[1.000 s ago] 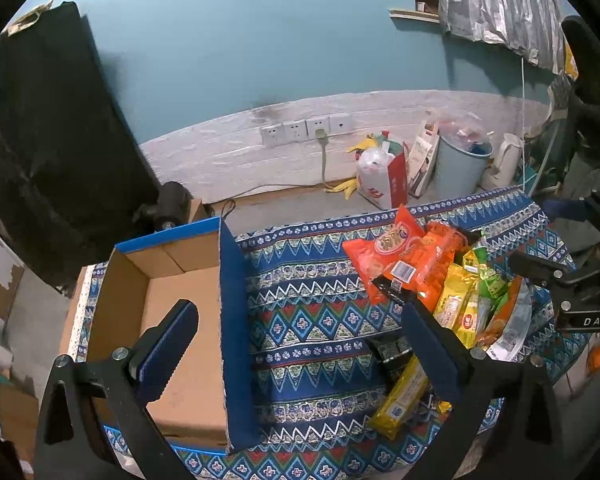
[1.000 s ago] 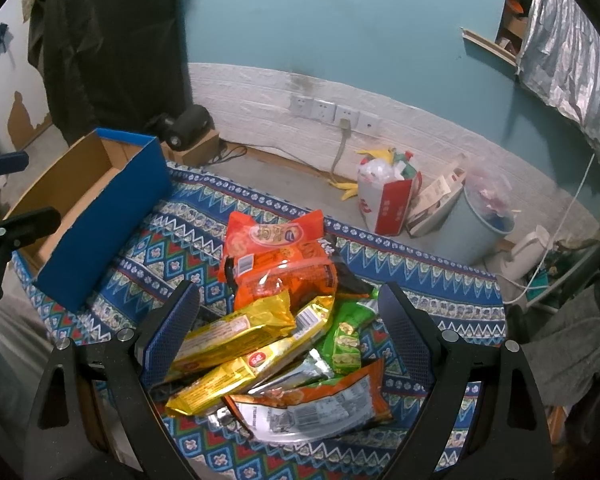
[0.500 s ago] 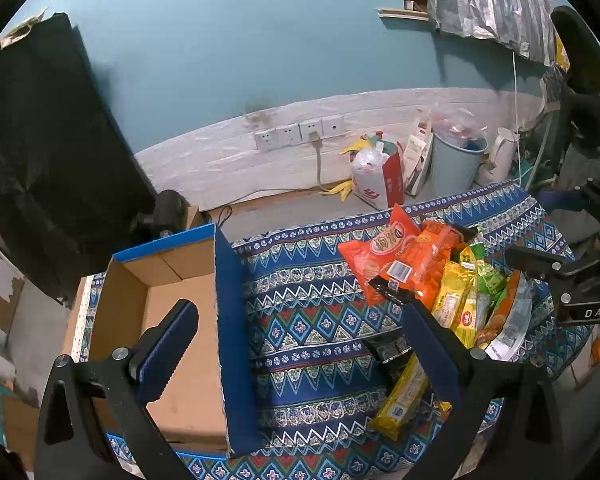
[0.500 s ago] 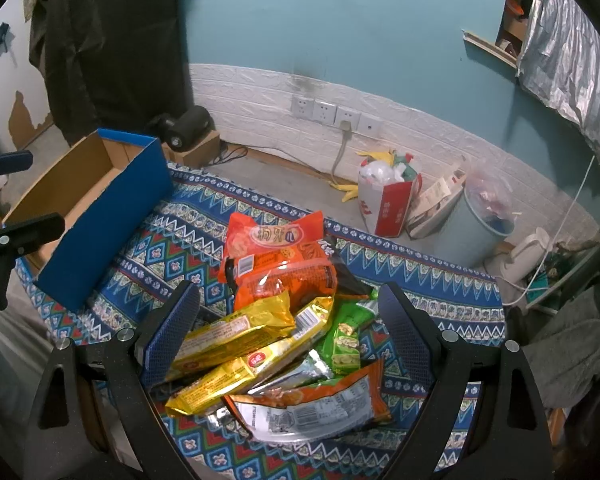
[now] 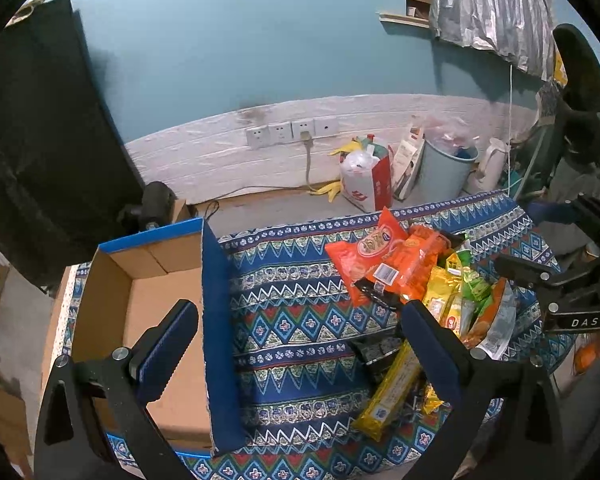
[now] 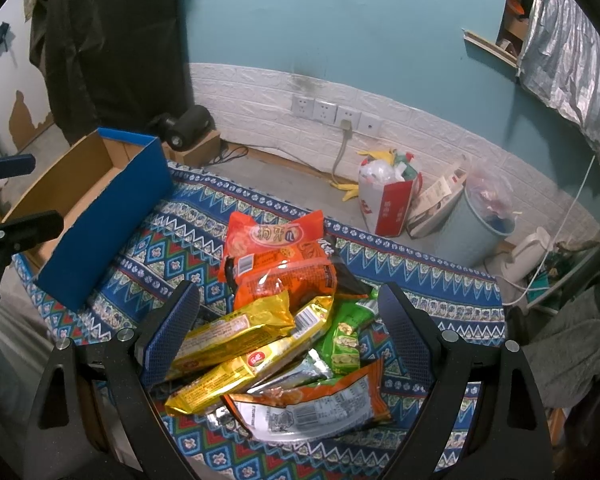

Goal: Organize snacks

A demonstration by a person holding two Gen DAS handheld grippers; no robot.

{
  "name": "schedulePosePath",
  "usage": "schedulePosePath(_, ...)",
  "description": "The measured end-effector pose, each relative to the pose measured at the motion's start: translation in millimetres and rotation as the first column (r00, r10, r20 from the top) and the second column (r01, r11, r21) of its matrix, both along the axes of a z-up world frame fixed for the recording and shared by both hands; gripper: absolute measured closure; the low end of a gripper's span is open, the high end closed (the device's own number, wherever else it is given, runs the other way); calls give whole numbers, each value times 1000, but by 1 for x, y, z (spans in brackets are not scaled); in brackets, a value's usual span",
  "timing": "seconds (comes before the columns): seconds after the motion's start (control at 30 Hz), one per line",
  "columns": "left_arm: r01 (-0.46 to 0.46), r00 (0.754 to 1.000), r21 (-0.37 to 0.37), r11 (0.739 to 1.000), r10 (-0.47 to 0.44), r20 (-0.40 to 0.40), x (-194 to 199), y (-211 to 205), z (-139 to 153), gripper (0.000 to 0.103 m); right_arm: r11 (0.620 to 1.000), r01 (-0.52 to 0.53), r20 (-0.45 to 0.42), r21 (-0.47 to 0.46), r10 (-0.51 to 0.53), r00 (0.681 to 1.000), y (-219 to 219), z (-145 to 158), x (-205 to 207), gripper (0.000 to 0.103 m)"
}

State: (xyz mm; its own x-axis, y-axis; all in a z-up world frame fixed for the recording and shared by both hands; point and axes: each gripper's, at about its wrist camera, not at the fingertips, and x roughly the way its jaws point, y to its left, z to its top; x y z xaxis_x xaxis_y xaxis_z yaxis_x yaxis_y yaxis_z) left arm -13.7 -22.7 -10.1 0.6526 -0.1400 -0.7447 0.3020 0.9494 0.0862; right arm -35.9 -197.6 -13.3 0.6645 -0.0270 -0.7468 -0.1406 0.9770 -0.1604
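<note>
A heap of snack packets (image 6: 276, 320) lies on the patterned cloth: orange bags (image 6: 278, 256) at the far side, yellow bars (image 6: 236, 340), green packs (image 6: 344, 344) and an orange-and-clear bag (image 6: 312, 412) nearest me. My right gripper (image 6: 292, 336) hovers open above this heap, holding nothing. An open cardboard box with blue outer walls (image 5: 216, 320) sits at the left of the table. My left gripper (image 5: 300, 344) stands open over the cloth between the box and the packets (image 5: 404, 276), holding nothing.
The blue patterned cloth (image 5: 300, 292) covers the table. Behind it on the floor stand a red-and-white bag (image 6: 388, 196), a pale blue bin (image 6: 476, 228) and a white kettle (image 6: 528, 256). A small cardboard box (image 6: 196, 148) with a black device sits by the wall.
The left wrist view has shifted slightly, with the box and the packets sliding a little left in frame. The right gripper has stayed almost still. Both remain open.
</note>
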Motion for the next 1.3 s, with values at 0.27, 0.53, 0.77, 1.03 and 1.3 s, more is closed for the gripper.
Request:
schedulePosePath(0.27, 14, 1000, 6, 1000, -14, -4, 1, -1, -1, 0, 1000, -1, -5, 1, 1, 1000, 0, -1, -1, 14)
schedulePosePath(0.53, 34, 999, -1, 999, -34, -11, 1, -3, -3, 0, 1000, -2, -13, 0, 2, 1000, 1, -2, -1, 14)
schedulePosePath(0.77, 30, 1000, -13, 999, -30, -9, 2, -2, -3, 0, 1000, 1, -18, -2, -1, 1000, -1, -1, -1, 14)
schedulePosePath(1.03, 37, 999, 1, 999, -37, -12, 1, -2, -6, 0, 1000, -1, -20, 1, 1, 1000, -1, 0, -1, 14)
schedulePosePath(1.3, 67, 997, -5, 998, -67, -42, 1, -8, -10, 0, 1000, -1, -32, 1, 1, 999, -1, 0, -2, 14)
